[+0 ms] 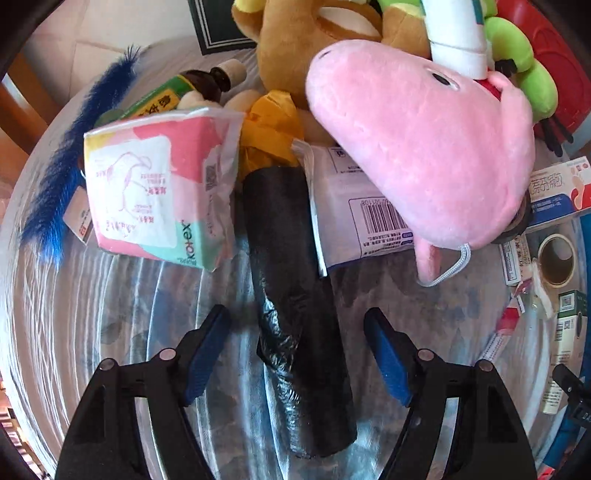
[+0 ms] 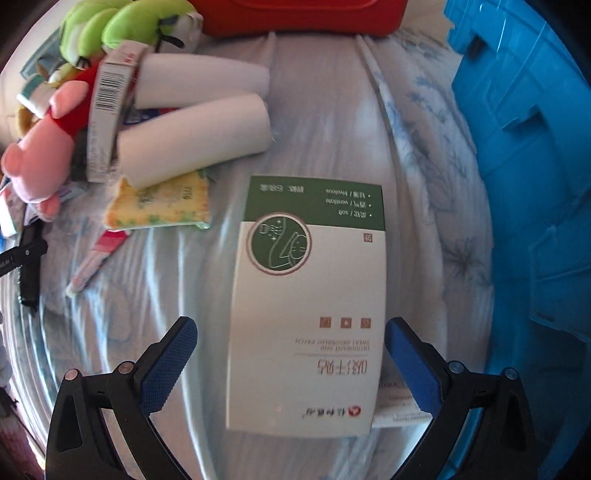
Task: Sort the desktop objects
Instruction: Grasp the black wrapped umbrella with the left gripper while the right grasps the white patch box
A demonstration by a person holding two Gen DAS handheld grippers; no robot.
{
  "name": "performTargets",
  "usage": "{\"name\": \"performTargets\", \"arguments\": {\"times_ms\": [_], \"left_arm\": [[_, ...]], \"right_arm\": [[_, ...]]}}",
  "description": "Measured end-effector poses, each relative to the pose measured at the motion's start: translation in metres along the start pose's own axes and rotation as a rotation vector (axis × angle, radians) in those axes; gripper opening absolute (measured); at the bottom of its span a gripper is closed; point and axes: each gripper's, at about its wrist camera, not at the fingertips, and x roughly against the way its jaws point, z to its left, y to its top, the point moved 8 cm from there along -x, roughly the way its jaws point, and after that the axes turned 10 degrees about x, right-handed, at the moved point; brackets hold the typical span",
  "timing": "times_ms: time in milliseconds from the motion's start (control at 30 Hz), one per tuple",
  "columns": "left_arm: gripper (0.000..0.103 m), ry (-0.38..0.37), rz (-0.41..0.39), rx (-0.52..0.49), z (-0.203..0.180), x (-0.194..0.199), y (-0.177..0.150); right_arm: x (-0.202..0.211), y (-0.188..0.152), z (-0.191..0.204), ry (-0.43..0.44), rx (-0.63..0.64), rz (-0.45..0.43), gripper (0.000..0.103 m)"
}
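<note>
In the left wrist view a black roll of bags (image 1: 291,306) lies lengthwise on the pale blue cloth, its near end between the fingers of my open left gripper (image 1: 297,328), which do not touch it. In the right wrist view a white and green box (image 2: 308,306) lies flat between the fingers of my open right gripper (image 2: 290,336); the right pad (image 2: 410,362) is close to its edge, the left pad (image 2: 170,362) is well apart from it.
Left wrist view: pink plush pig (image 1: 424,147), brown plush (image 1: 295,48), Kotex pack (image 1: 155,188), blue feather (image 1: 70,162), brown bottle (image 1: 207,81), tape roll (image 1: 556,260). Right wrist view: blue bin (image 2: 524,184) at right, two white rolls (image 2: 195,136), yellow pack (image 2: 159,203), red object (image 2: 299,14).
</note>
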Motion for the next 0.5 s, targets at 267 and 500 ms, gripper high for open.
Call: {"name": "performTargets", "arguments": {"times_ms": [267,500], "left_arm": [[0.103,-0.029,-0.066,-0.018,-0.008,-0.010,-0.009],[0.103,-0.040,-0.120,-0.021,-0.005,-0.011,-0.016]], "right_arm": [[-0.019,0.002,-0.003,-0.006,-0.007,0.029,0.103],[-0.012,0.003,-0.009,-0.029,-0.062,-0.044,0.103]]}}
